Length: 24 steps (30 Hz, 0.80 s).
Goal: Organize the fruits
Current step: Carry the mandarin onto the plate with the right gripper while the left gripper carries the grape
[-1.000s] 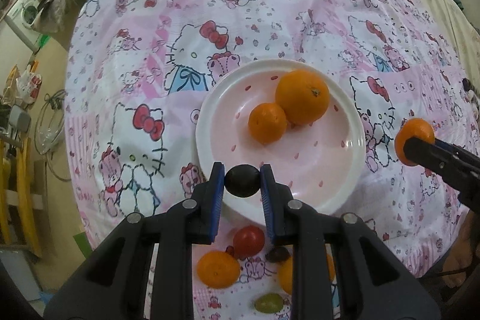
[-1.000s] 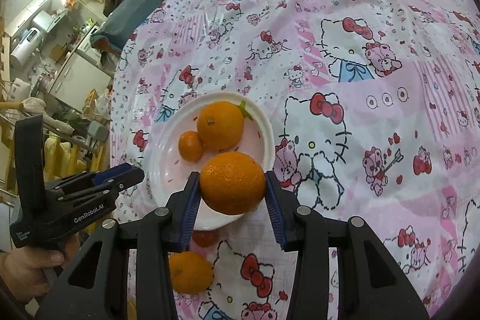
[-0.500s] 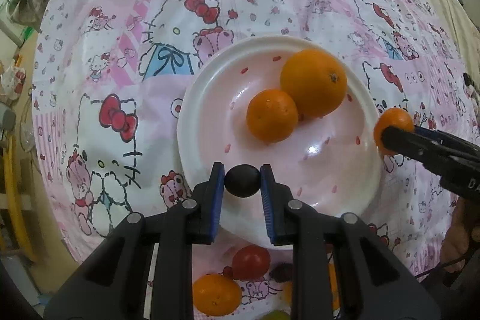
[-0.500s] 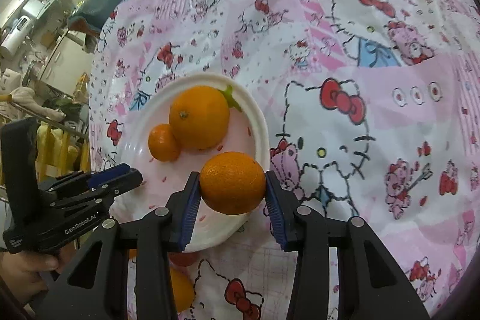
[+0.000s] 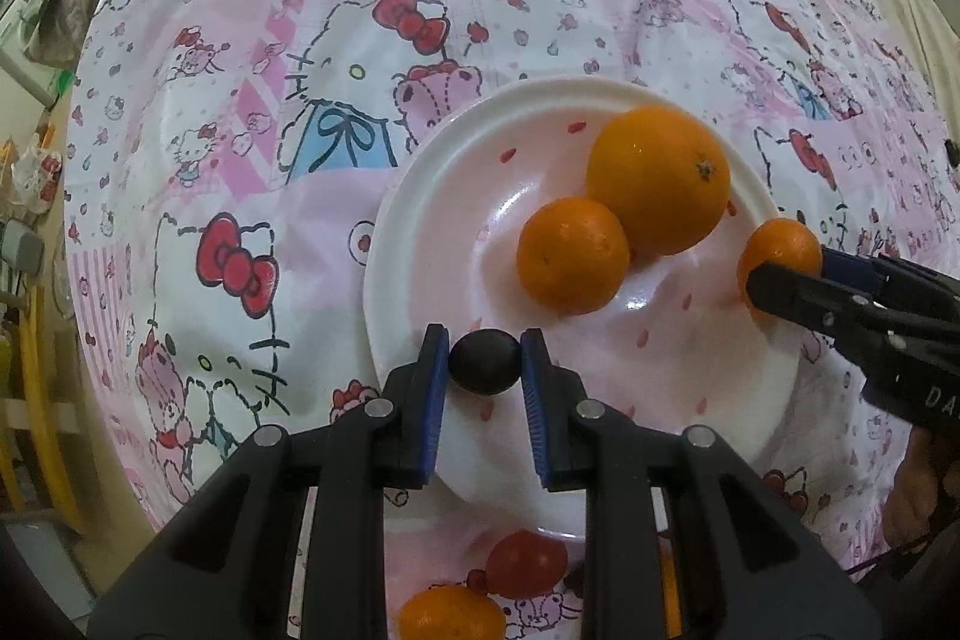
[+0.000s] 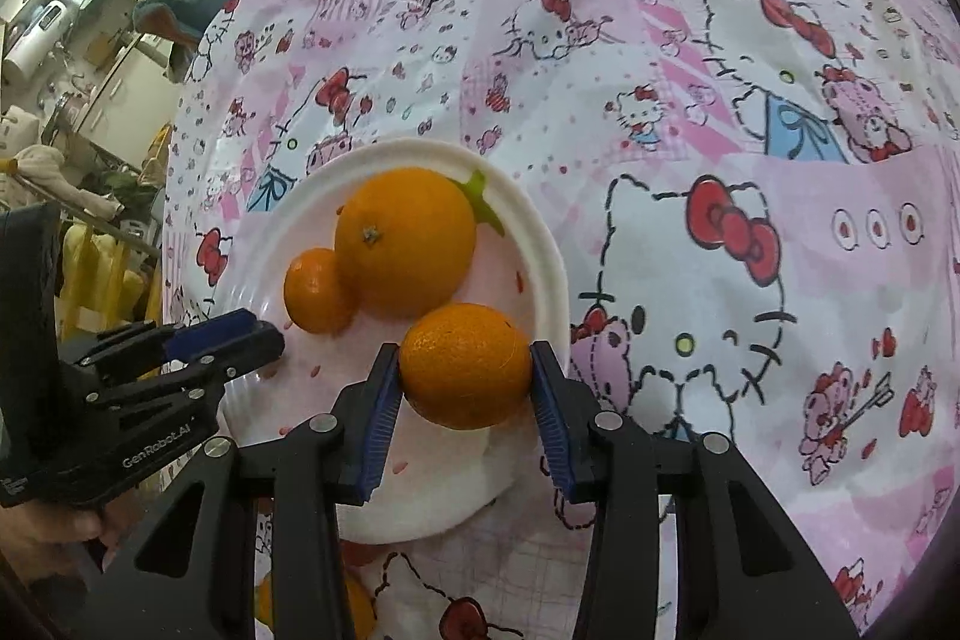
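A white plate (image 5: 420, 196) with red flecks lies on the Hello Kitty cloth and holds a large orange (image 5: 660, 178) and a small orange (image 5: 570, 256). My left gripper (image 5: 485, 363) is shut on a dark grape (image 5: 483, 361) above the plate's near rim. My right gripper (image 6: 465, 367) is shut on an orange (image 6: 465, 367) above the plate's (image 6: 540, 232) right rim. That held orange also shows in the left wrist view (image 5: 780, 250). The left gripper shows at the left of the right wrist view (image 6: 240, 334).
Loose fruit lies on the cloth near the plate's near edge: a red tomato (image 5: 528, 562) and an orange (image 5: 450, 613). The pink Hello Kitty cloth (image 6: 720, 100) covers the table. Furniture and clutter stand beyond the table's left edge (image 6: 60, 40).
Both grippers have moved forward and down toward the plate with their fruit still held. The plate now looks larger in both views.
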Tool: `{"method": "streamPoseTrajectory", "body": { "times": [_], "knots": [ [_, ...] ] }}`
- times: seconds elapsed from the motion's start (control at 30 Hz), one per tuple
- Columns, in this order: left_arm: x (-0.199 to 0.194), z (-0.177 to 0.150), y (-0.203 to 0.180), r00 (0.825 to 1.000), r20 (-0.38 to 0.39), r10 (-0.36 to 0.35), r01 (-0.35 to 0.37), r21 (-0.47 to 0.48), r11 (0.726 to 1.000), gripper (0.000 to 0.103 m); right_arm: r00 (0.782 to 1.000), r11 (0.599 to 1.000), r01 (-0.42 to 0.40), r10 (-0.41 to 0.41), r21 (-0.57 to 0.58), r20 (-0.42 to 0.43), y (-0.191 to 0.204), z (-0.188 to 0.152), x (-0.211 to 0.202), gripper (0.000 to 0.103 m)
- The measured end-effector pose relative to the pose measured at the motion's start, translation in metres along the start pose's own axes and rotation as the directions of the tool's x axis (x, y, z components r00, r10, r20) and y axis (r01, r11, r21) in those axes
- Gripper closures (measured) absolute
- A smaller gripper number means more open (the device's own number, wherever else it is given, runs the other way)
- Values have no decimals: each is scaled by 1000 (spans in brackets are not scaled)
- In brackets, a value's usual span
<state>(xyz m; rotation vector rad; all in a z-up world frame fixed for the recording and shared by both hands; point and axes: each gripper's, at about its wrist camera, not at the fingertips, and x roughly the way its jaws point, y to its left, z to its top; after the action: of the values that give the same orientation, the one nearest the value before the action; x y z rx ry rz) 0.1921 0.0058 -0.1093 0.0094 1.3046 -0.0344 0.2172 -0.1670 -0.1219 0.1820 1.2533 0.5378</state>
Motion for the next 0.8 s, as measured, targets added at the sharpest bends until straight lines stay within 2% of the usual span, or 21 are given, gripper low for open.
{"method": "streamPoseTrajectory", "body": {
  "times": [0.13, 0.8],
  "knots": [
    [1, 3, -3, 1000, 5, 17, -17, 12, 1000, 82, 1000, 1000, 5, -5, -12, 1, 4, -1, 1, 57],
    [-4, 4, -6, 1000, 29, 9, -10, 19, 1000, 81, 1000, 999, -21, 21, 25, 3, -2, 2, -3, 56]
  ]
}}
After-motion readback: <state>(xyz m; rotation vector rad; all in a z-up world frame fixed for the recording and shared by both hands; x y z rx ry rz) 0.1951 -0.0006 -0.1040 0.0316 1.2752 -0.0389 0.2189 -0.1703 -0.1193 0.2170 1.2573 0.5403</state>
